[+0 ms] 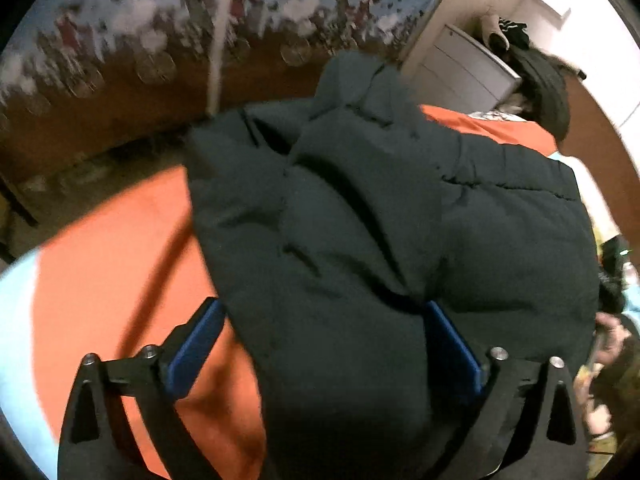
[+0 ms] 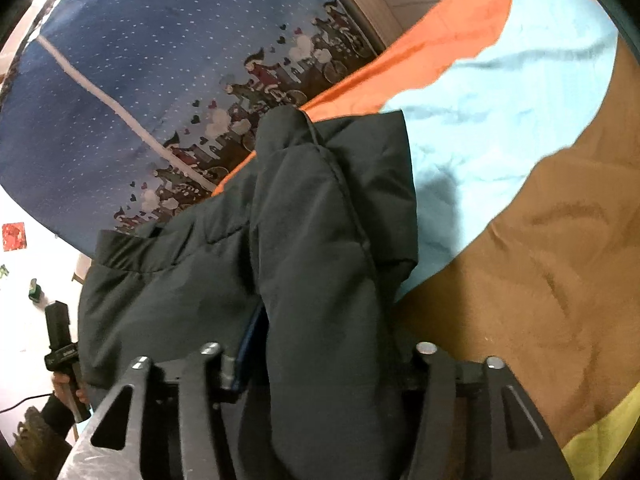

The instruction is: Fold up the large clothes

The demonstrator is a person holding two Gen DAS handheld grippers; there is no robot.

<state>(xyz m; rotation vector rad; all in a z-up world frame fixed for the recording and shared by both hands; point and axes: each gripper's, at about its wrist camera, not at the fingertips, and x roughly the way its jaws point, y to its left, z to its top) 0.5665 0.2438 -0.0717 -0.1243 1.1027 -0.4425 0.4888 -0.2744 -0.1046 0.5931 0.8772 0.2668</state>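
Note:
A dark quilted puffer jacket (image 1: 380,220) lies bunched on a bed cover with orange, light blue and brown panels (image 1: 112,272). My left gripper (image 1: 320,344) has its blue pads wide apart, and a fold of the jacket runs between them. In the right wrist view the jacket (image 2: 312,260) hangs in a thick fold through my right gripper (image 2: 320,356). Its left blue pad (image 2: 250,344) presses against the fabric; the right pad is hidden under the cloth.
A blue patterned curtain (image 2: 140,80) hangs behind the bed. A white drawer unit (image 1: 460,68) stands at the far right with dark clothes on it. The left gripper's handle and hand (image 2: 64,364) show at the lower left of the right wrist view.

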